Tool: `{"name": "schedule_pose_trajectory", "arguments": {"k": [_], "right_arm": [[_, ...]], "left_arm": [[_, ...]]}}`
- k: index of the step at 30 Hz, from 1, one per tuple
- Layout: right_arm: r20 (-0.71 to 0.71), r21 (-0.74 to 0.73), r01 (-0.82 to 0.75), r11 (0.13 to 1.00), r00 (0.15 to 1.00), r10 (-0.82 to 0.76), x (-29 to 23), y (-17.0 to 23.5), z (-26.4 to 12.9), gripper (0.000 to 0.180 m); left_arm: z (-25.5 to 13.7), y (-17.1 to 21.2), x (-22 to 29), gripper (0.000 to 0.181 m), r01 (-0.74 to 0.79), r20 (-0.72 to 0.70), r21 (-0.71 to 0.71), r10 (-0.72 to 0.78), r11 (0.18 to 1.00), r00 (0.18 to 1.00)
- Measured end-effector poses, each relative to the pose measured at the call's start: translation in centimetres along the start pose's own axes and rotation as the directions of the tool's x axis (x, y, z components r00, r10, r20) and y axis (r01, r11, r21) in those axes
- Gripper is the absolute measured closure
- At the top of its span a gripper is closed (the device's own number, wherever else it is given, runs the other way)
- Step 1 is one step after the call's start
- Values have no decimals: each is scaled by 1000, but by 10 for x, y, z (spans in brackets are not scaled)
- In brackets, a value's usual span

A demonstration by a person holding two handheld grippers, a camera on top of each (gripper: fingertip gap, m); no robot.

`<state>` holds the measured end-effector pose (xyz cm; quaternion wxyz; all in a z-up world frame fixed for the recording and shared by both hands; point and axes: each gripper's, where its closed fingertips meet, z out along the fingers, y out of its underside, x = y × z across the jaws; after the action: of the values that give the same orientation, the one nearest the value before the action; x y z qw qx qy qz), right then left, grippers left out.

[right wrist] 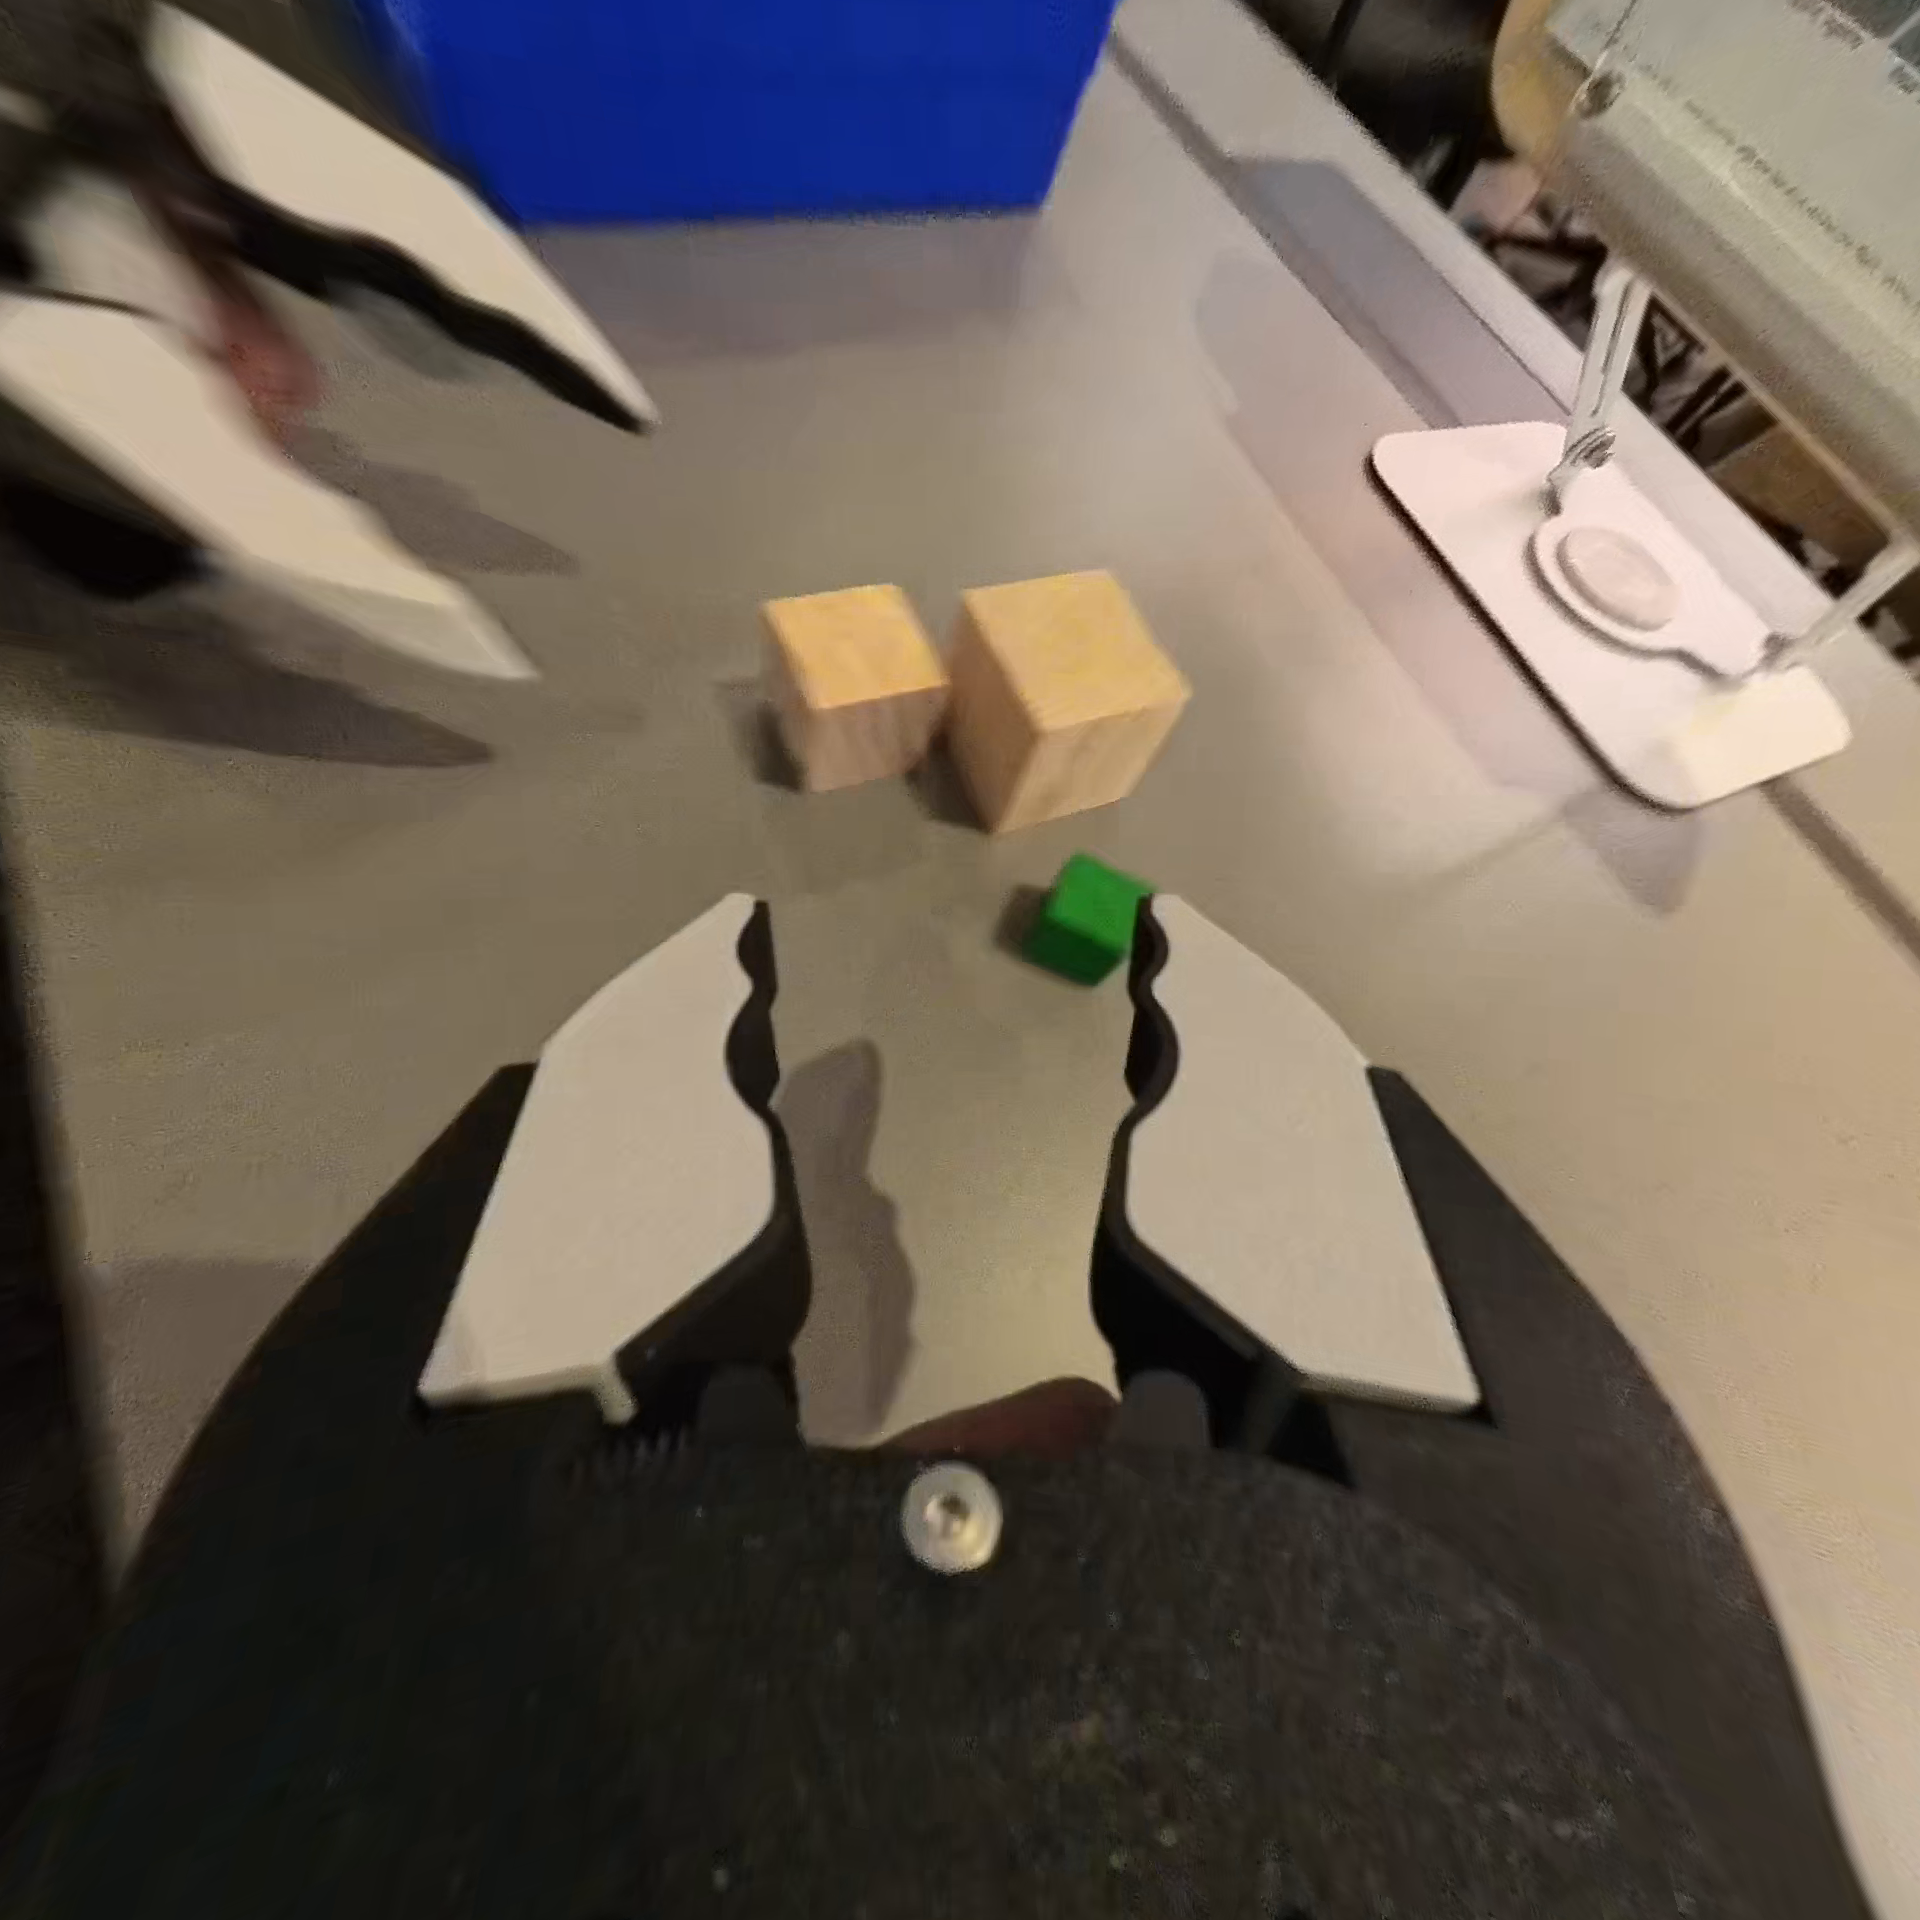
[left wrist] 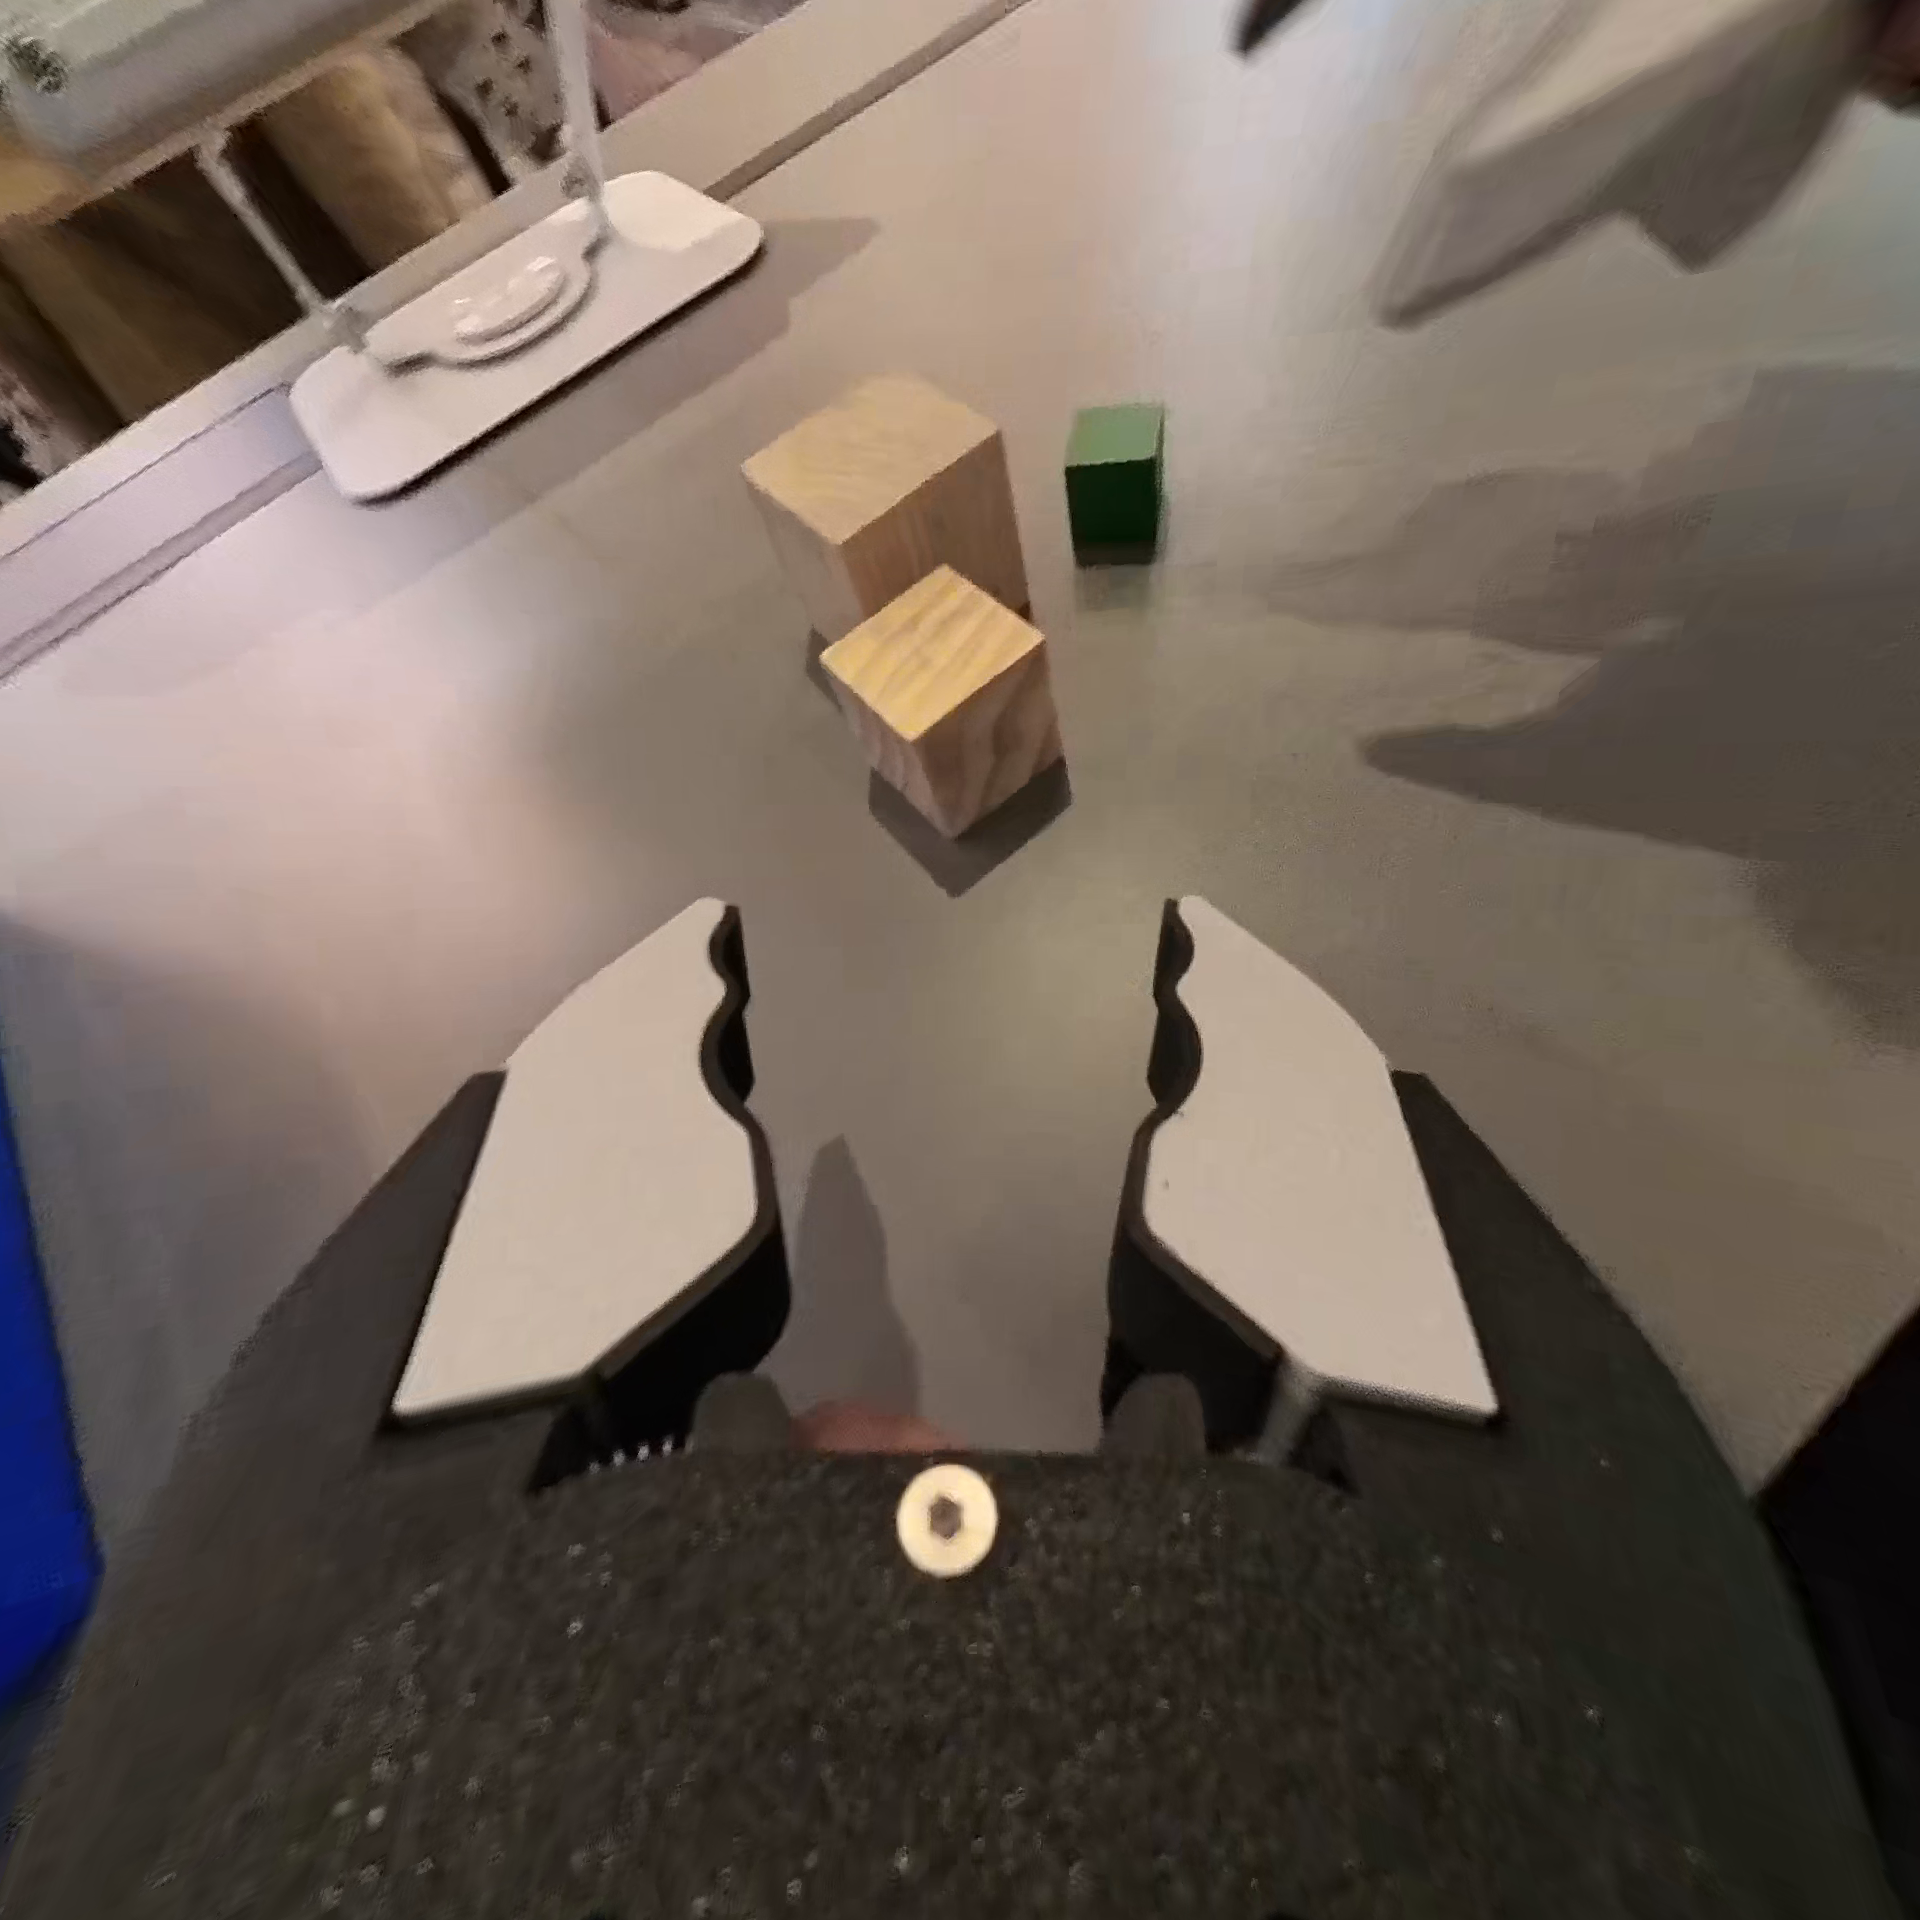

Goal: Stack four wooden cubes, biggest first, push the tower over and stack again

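My right gripper [right wrist: 951, 920] hangs over the grey table [right wrist: 1351, 1039] with its jaws spread and nothing between them. Just past my right-hand fingertip, touching or almost touching it in this view, sits the small green cube [right wrist: 1086, 920]. It looks painted, hard and very light, so I judge it will skate away if nudged; I would bracket two opposite flat faces squarely and low. Beyond it, straight ahead of the jaws, stand the smaller plain wooden cube [right wrist: 852, 686] and the largest wooden cube [right wrist: 1060, 696], side by side, close or touching. Both look stiff, dry and grippy, with flat sides to pinch at mid-height.

My left gripper [left wrist: 951, 920] is likewise spread and empty, the smaller cube nearest ahead, the largest behind it. A fourth cube I cannot see.
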<state>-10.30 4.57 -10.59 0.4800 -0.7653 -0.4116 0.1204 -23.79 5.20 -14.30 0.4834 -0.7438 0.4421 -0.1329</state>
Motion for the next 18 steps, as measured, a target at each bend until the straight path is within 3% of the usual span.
{"name": "schedule_pose_trajectory", "arguments": {"k": [3,6,9,14,15,16,18], "right_arm": [[28,118,-100,988,995,98,-40,18,-32,121],[49,74,-90,993,995,86,-64,37,-48,120],[29,43,-51,998,998,50,-71,47,-58,121],[104,87,-118,989,989,108,-82,47,-61,123],[110,85,-116,990,988,106,-83,47,-61,123],[111,84,-112,990,989,103,-83,48,-60,123],[114,92,-115,989,988,105,-83,47,-60,124]], "left_arm": [[19,-10,-5,108,-127,-101,-11,125,992,987],[39,-16,-8,106,-255,-241,-42,238,966,941],[53,-22,-3,104,-313,-393,-49,269,949,879],[75,-13,-5,101,-368,-523,-126,254,921,814],[76,-8,-2,108,-385,-555,-131,254,914,792],[76,-5,1,132,-398,-583,-118,261,910,770],[73,-4,5,135,-401,-613,-88,267,912,743]]}}
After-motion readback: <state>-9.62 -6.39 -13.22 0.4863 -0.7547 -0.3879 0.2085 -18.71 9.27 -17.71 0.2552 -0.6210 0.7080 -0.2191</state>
